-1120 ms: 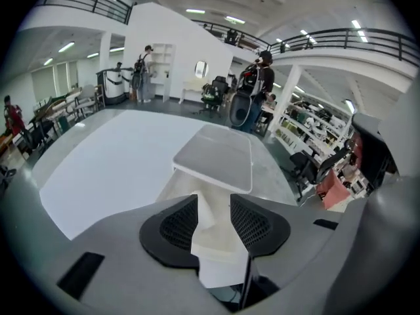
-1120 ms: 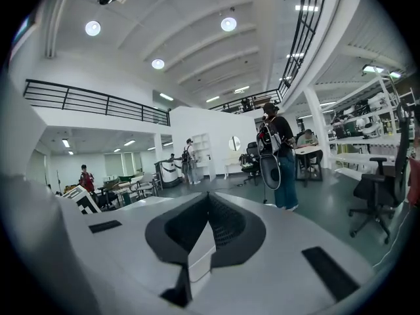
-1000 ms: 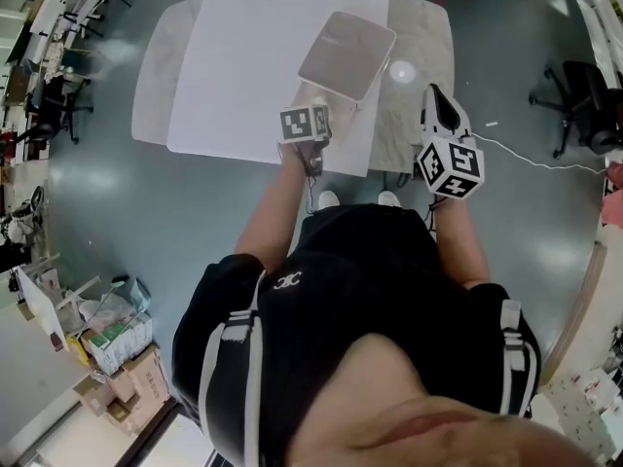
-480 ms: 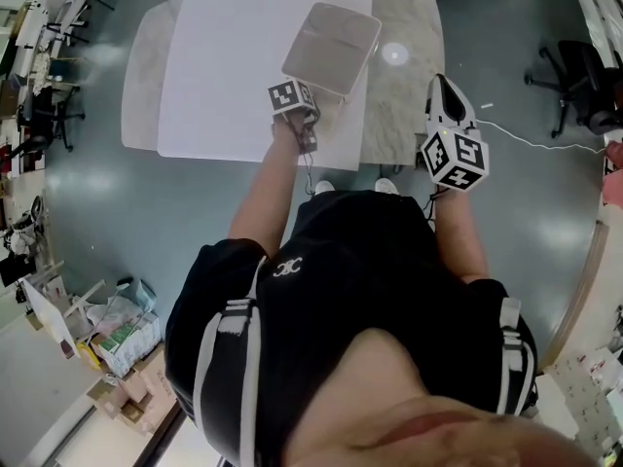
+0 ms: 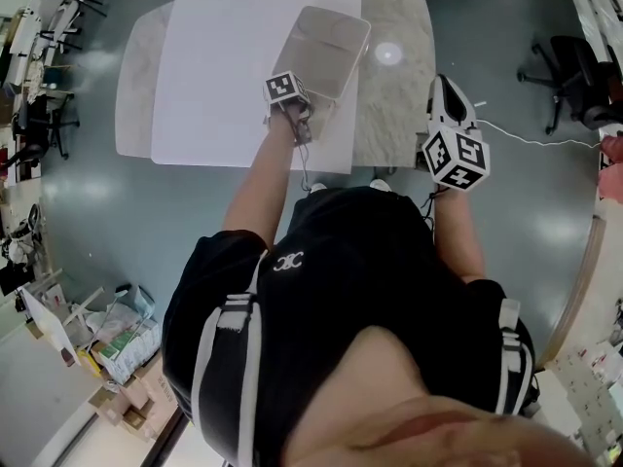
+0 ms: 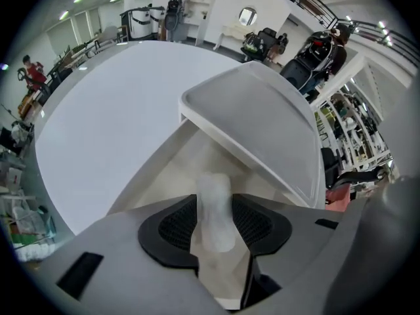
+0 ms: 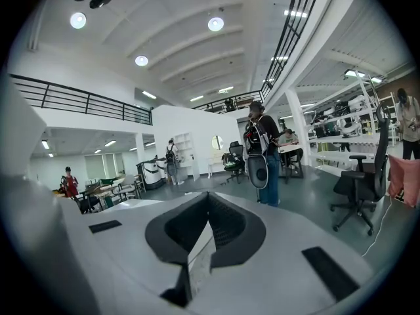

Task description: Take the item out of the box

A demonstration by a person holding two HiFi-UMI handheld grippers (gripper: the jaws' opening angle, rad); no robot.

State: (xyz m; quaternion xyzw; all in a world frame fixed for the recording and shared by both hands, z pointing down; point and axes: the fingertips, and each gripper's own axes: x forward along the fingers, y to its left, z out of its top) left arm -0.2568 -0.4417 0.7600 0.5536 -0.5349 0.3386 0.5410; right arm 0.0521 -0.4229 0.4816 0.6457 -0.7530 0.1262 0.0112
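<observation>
Left gripper: jaws just opening, unclamped, whitish item between the pads, over the interior of the open-lidded white box. Right gripper: clenched, empty, beside the table edge. Box sits on white sheet over marble table. Grey floor and office chair beyond.

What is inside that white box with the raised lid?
A pale, cloudy item stands in the box, between the left tongs, which have just been opening. The tongs' body covers the nearer part of the inside.
</observation>
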